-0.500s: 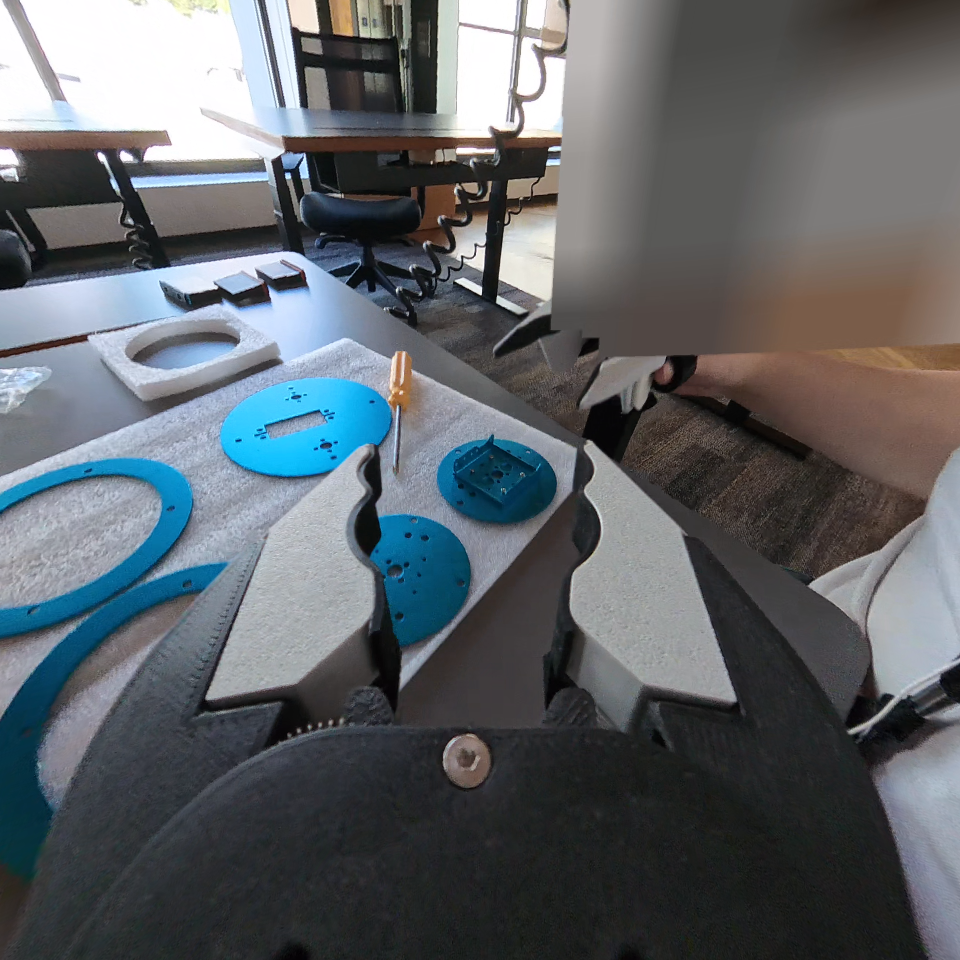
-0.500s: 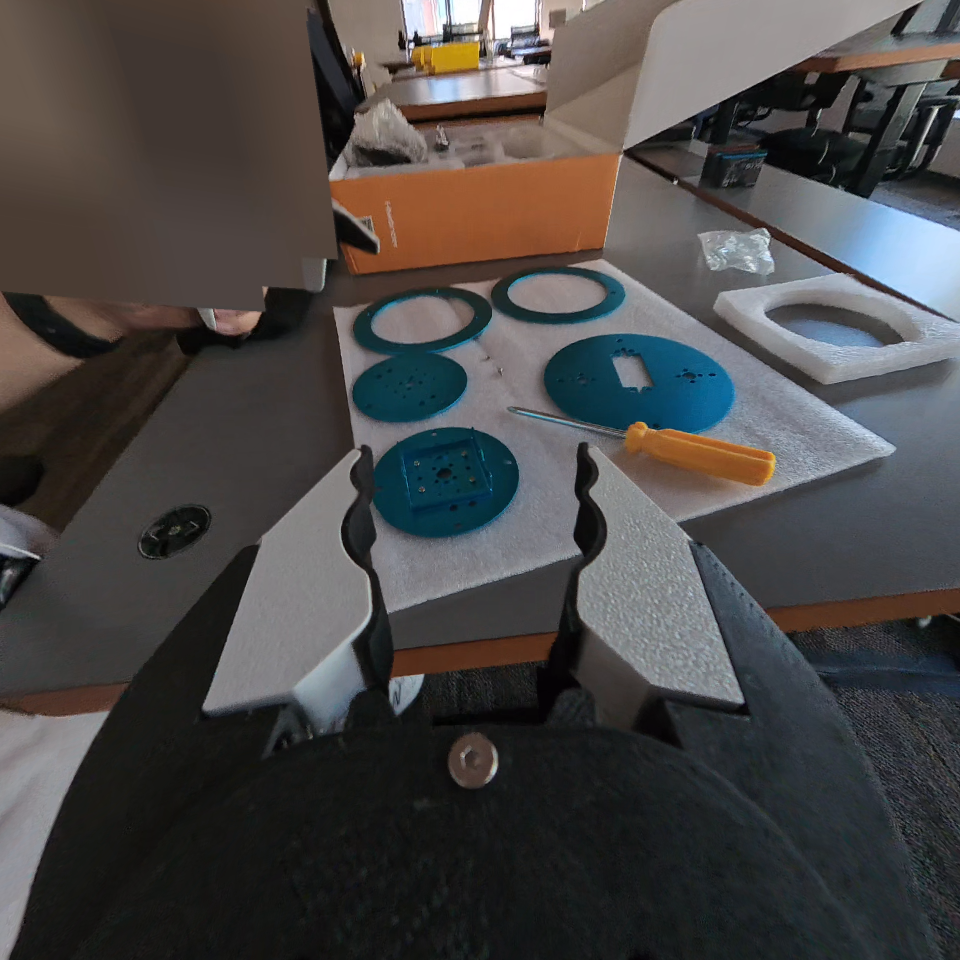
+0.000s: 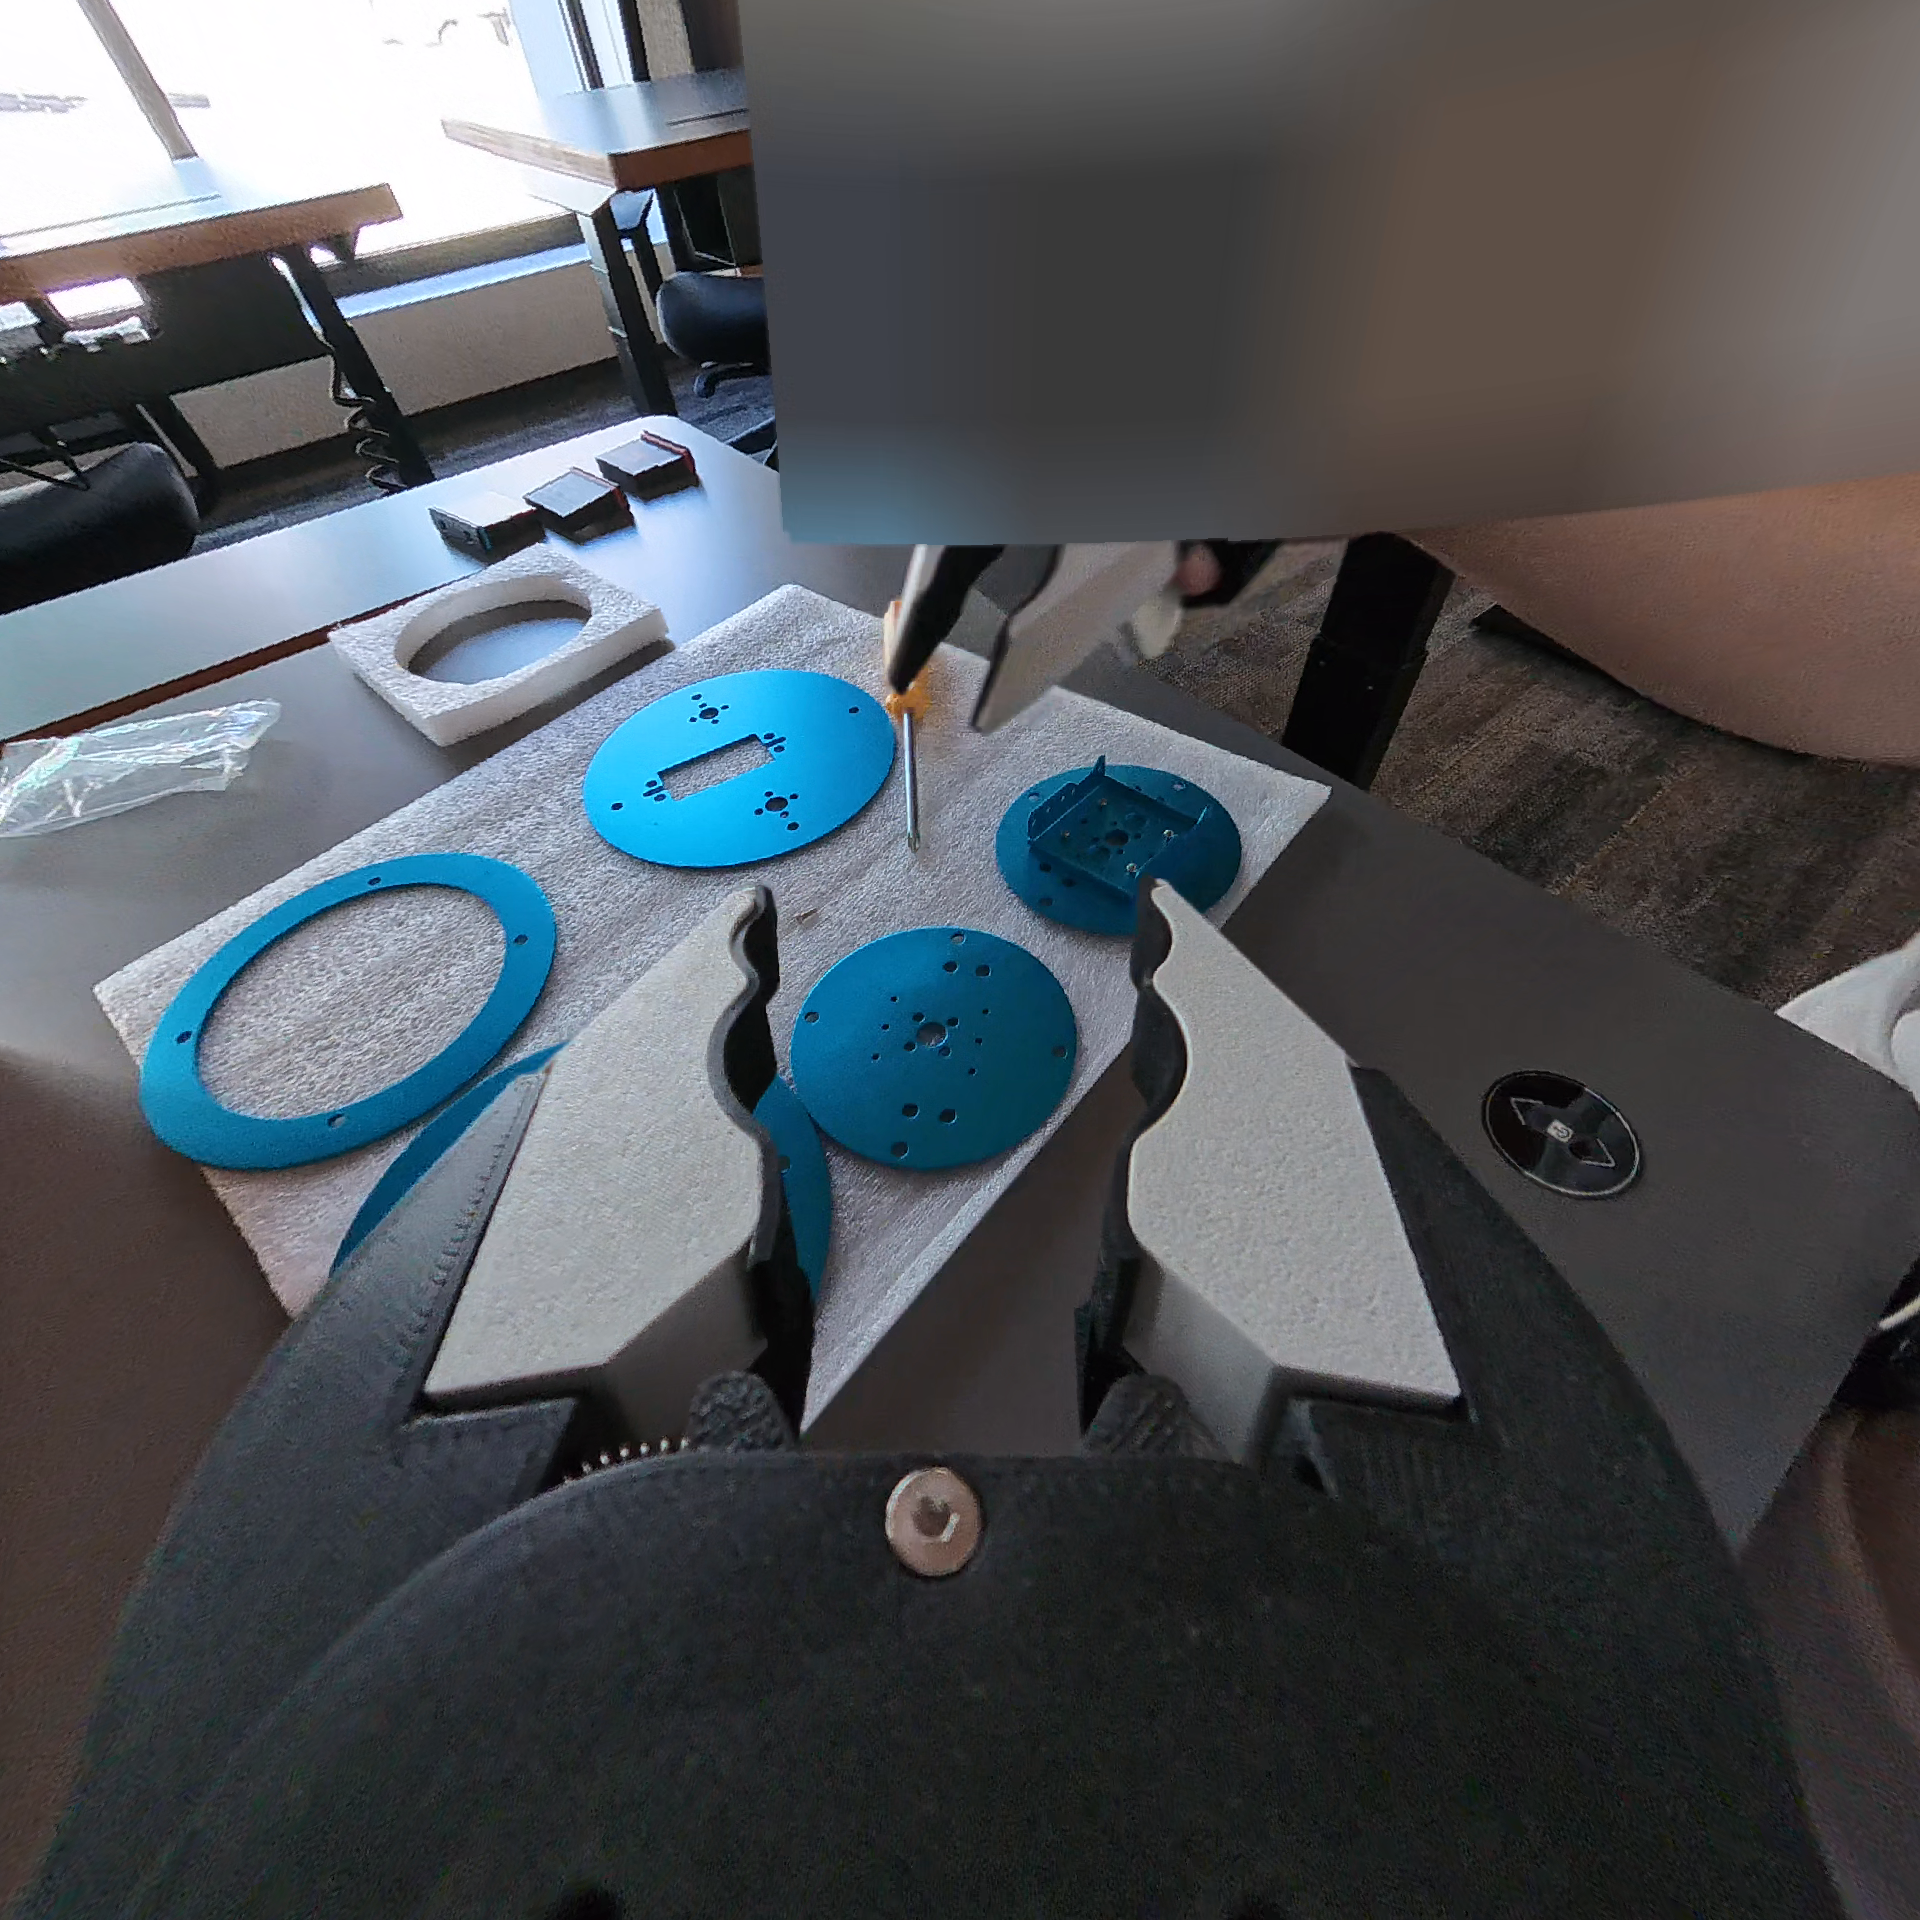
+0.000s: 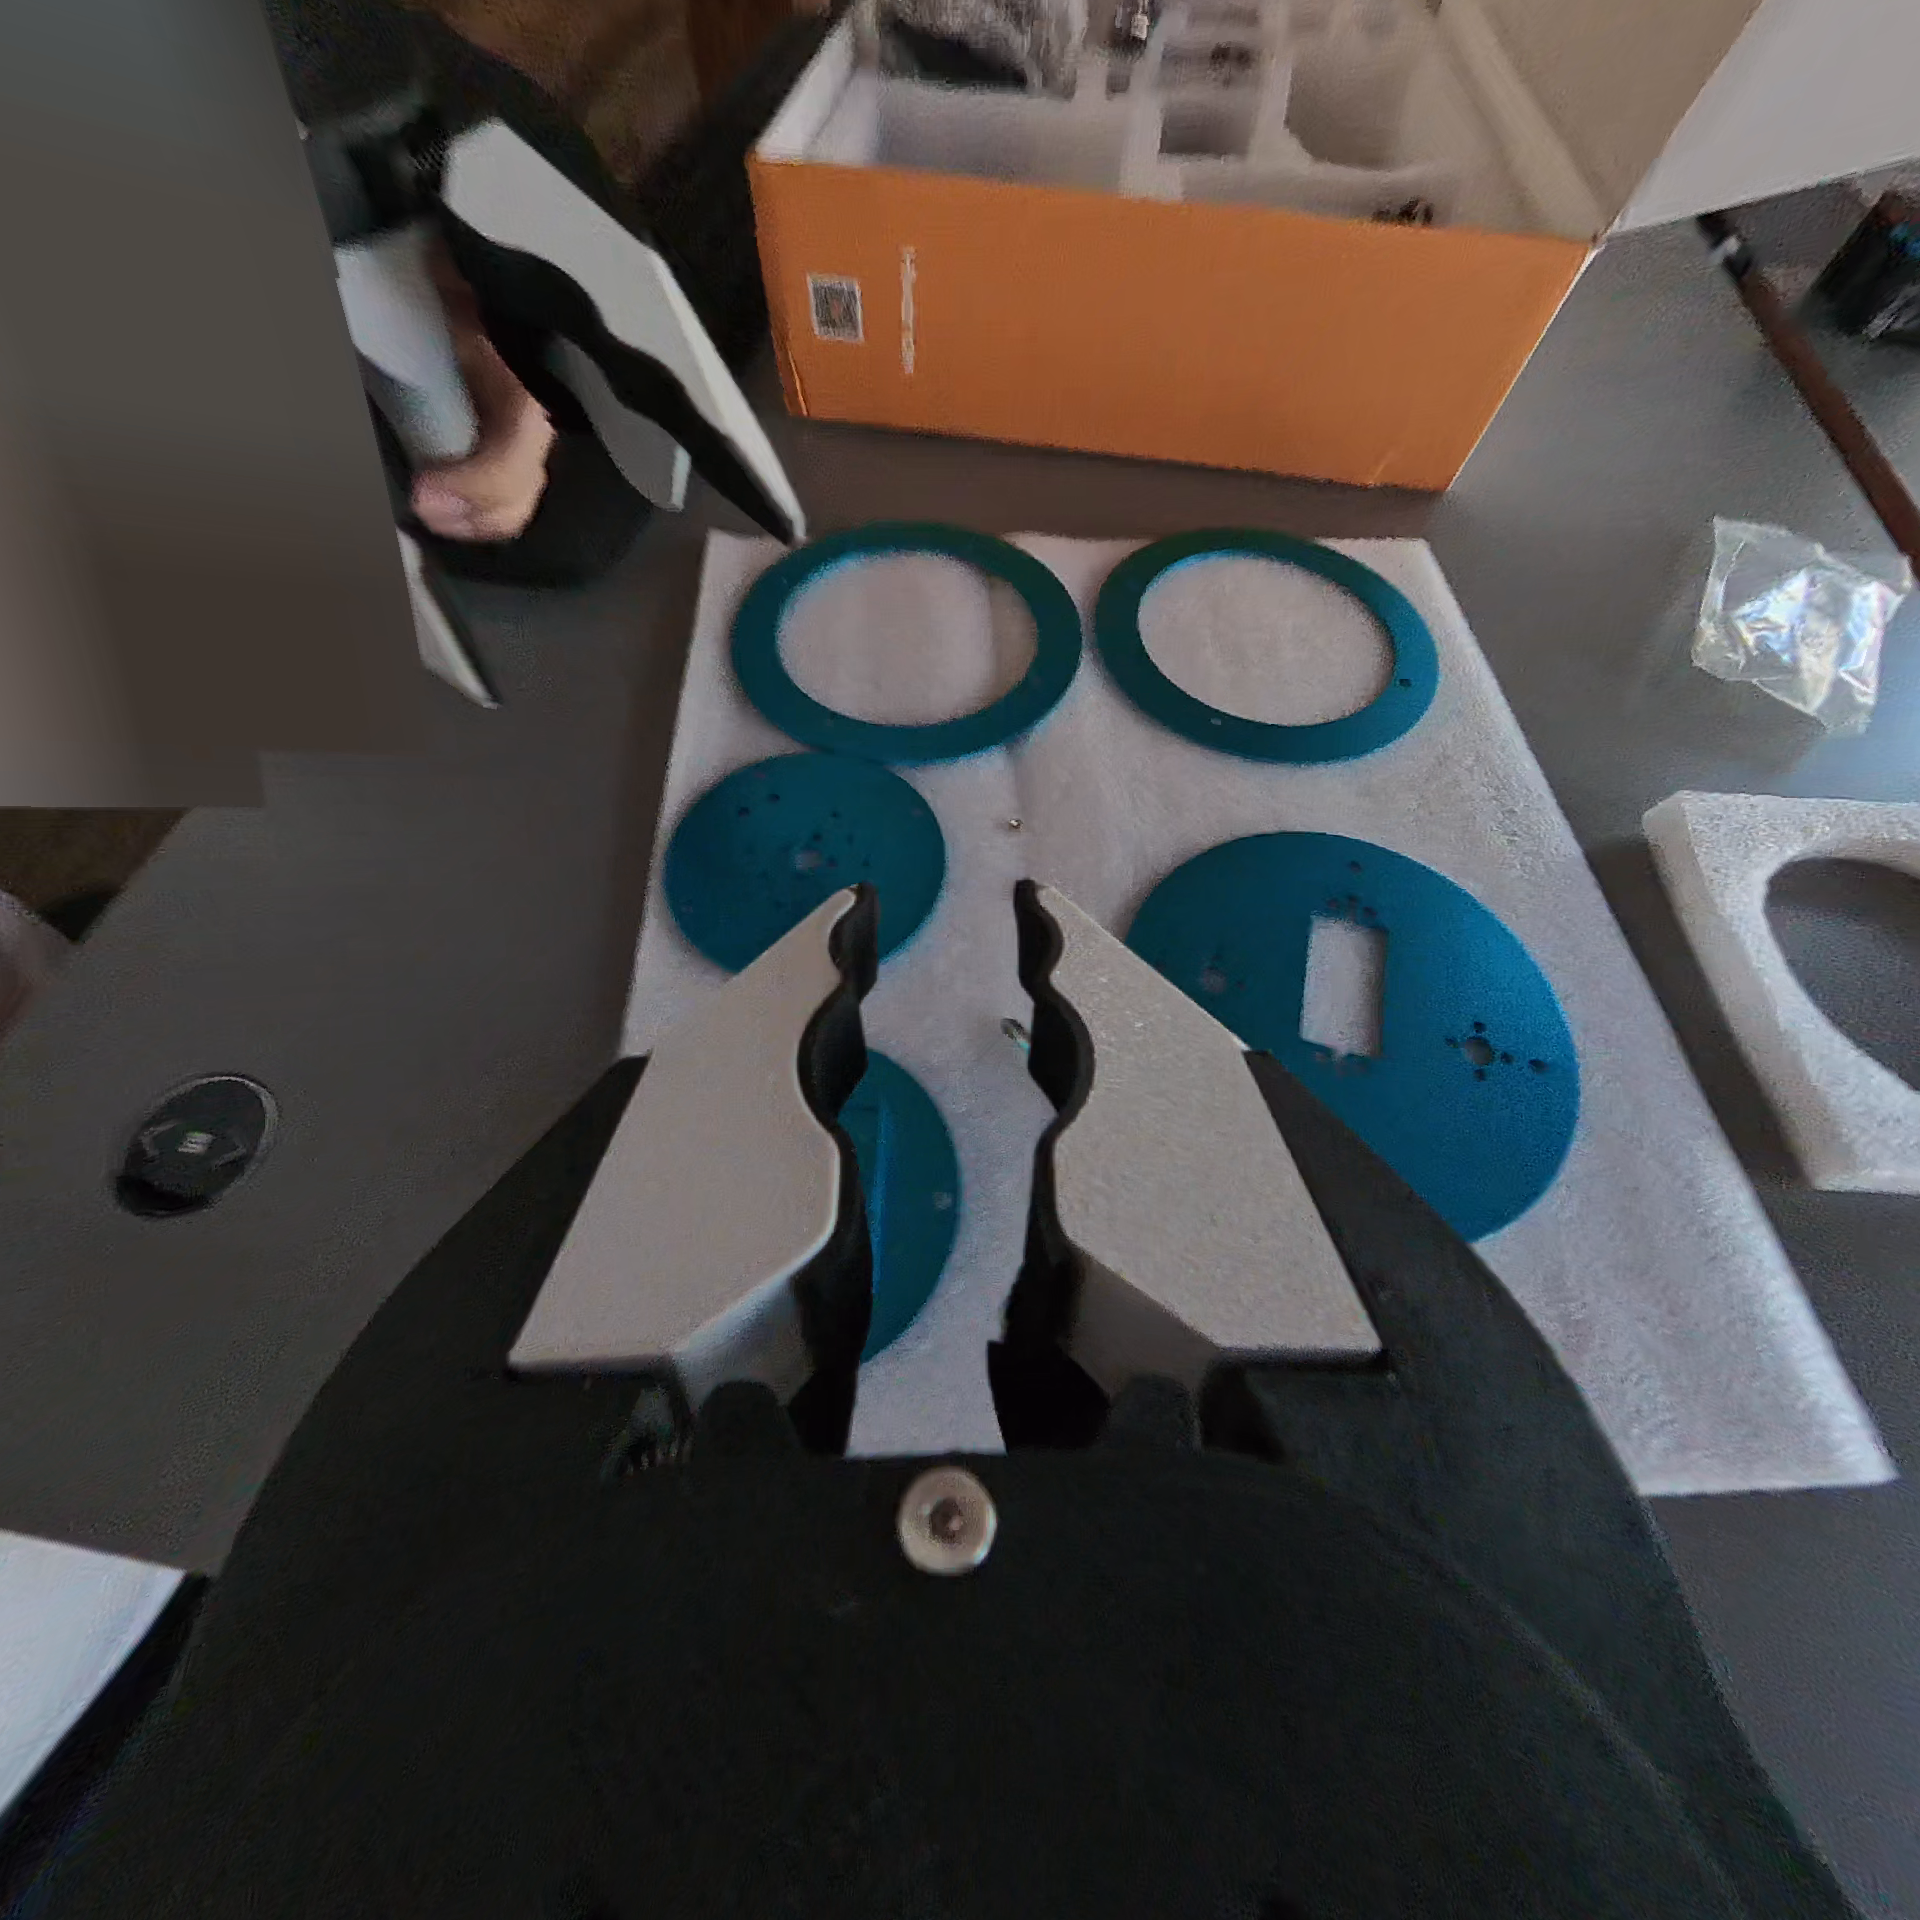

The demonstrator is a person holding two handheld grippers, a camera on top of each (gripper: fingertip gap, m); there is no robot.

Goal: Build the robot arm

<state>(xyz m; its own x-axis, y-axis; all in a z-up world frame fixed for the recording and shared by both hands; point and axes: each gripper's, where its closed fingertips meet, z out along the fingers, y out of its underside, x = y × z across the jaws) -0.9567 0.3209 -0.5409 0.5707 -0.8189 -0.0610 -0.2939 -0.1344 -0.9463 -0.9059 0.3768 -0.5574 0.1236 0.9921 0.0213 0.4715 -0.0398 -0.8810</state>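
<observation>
**Blue plates laid out on foam, both grippers up over them**

The left hand-held gripper (image 3: 951, 935) is spread wide and holds nothing, hovering just above the small drilled blue disc (image 3: 933, 1047) on the white foam sheet (image 3: 665, 914), near the tabletop (image 3: 1455, 997) corner. The right hand-held gripper (image 4: 940, 904) is spread too, narrower gap, also empty. In the left wrist view its tips sit right around the orange handle of the screwdriver (image 3: 910, 774), and I can't tell if they touch it. Next to the screwdriver is the big disc with a rectangular cutout (image 3: 738, 767), and the bracket plate (image 3: 1118, 847) lies at the sheet's edge. Two blue rings (image 4: 904, 642) sit toward the orange box (image 4: 1164, 343).
</observation>
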